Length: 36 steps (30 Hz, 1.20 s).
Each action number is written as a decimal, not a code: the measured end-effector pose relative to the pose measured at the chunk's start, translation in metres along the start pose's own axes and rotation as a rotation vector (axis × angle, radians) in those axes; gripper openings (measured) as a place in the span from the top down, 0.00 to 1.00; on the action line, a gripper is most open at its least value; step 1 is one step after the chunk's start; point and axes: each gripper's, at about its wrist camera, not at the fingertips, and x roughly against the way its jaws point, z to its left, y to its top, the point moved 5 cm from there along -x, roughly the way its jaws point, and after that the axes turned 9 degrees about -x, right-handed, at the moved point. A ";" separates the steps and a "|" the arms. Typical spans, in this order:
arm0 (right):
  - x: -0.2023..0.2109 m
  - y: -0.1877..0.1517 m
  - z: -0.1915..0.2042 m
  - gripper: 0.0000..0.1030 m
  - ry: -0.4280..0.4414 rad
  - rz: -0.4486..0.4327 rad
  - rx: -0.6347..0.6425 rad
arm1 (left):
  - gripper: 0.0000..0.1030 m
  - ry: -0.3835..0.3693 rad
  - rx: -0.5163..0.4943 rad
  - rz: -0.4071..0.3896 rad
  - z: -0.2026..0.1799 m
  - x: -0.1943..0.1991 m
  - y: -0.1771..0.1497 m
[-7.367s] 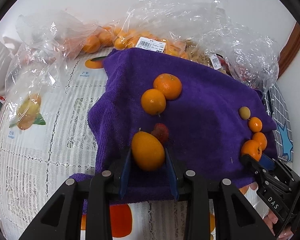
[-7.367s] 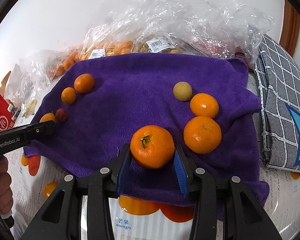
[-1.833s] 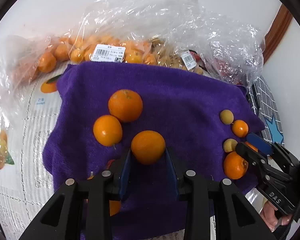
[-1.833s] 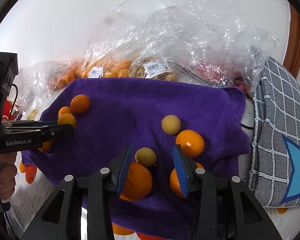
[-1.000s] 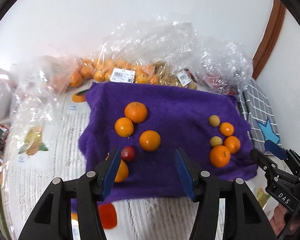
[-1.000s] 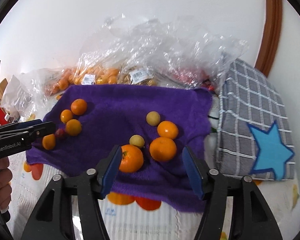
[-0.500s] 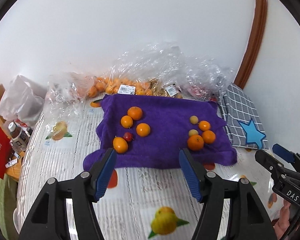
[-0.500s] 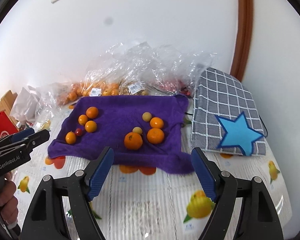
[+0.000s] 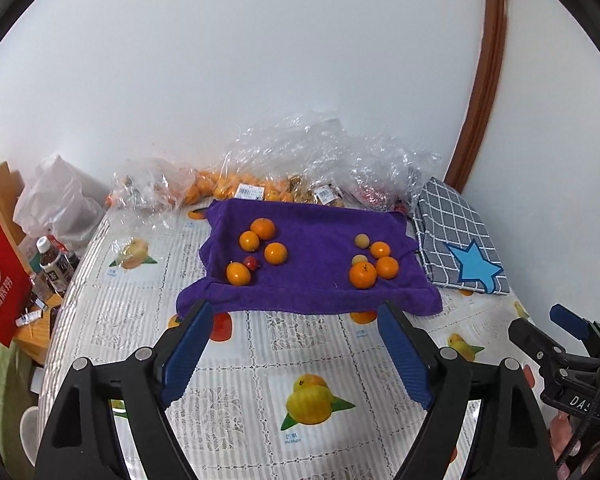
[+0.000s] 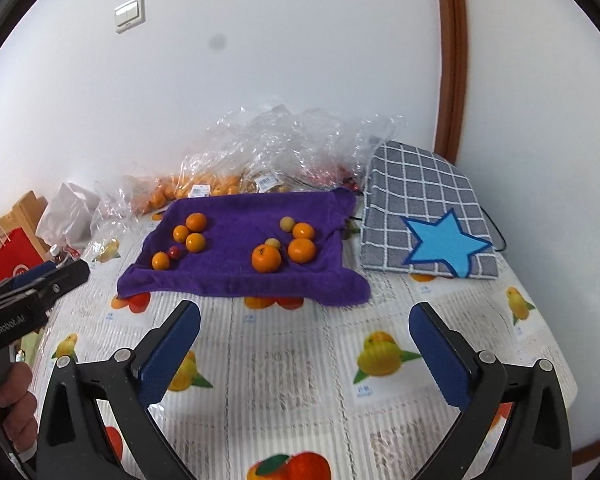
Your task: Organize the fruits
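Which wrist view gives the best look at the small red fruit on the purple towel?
The left wrist view: the small red fruit shows whole on the purple towel, touching an orange fruit. In the right wrist view the red fruit is smaller, off to the left, and harder to make out.

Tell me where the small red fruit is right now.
In the left wrist view, the small red fruit lies in the left cluster on the purple towel, beside the front-left orange.
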 end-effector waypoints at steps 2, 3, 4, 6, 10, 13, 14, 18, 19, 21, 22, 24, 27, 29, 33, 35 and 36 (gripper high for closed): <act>0.006 -0.002 -0.004 0.00 -0.007 -0.008 0.003 | 0.19 0.008 -0.003 -0.013 -0.002 0.005 0.000; 0.008 -0.003 -0.005 0.00 -0.010 -0.013 0.003 | 0.19 0.009 -0.005 -0.017 -0.003 0.008 0.000; 0.010 -0.005 -0.006 0.00 -0.011 -0.015 0.000 | 0.19 0.009 -0.007 -0.022 -0.004 0.010 0.000; 0.013 -0.007 -0.008 0.00 -0.012 -0.012 -0.008 | 0.19 0.019 -0.014 -0.028 -0.005 0.013 0.000; 0.017 -0.009 -0.009 0.00 -0.023 -0.017 -0.002 | 0.18 0.033 -0.020 -0.034 -0.007 0.016 -0.001; 0.020 -0.009 -0.009 0.00 -0.026 -0.024 -0.003 | 0.18 0.034 -0.020 -0.035 -0.007 0.016 -0.001; 0.021 -0.009 -0.009 0.00 -0.026 -0.025 -0.003 | 0.18 0.033 -0.021 -0.035 -0.006 0.016 -0.001; 0.023 -0.009 -0.010 0.00 -0.030 -0.031 -0.007 | 0.18 0.034 -0.020 -0.035 -0.007 0.016 -0.001; 0.023 -0.009 -0.010 0.00 -0.031 -0.032 -0.009 | 0.18 0.032 -0.021 -0.035 -0.006 0.016 -0.001; 0.024 -0.009 -0.010 0.00 -0.034 -0.034 -0.012 | 0.18 0.035 -0.020 -0.035 -0.007 0.016 -0.001; 0.025 -0.008 -0.010 0.00 -0.034 -0.036 -0.013 | 0.18 0.035 -0.020 -0.036 -0.007 0.016 -0.002; 0.026 -0.008 -0.011 0.00 -0.037 -0.039 -0.013 | 0.18 0.035 -0.020 -0.037 -0.007 0.017 -0.002; 0.027 -0.008 -0.011 0.00 -0.040 -0.041 -0.011 | 0.18 0.037 -0.021 -0.040 -0.008 0.019 -0.002; 0.028 -0.008 -0.011 0.00 -0.042 -0.041 -0.012 | 0.18 0.039 -0.022 -0.041 -0.008 0.020 -0.002; 0.028 -0.008 -0.012 0.00 -0.042 -0.041 -0.014 | 0.17 0.038 -0.021 -0.041 -0.009 0.020 -0.002; 0.028 -0.008 -0.012 0.00 -0.042 -0.042 -0.012 | 0.17 0.037 -0.022 -0.041 -0.008 0.020 -0.002; 0.028 -0.008 -0.012 0.00 -0.043 -0.041 -0.011 | 0.17 0.038 -0.023 -0.041 -0.008 0.020 -0.002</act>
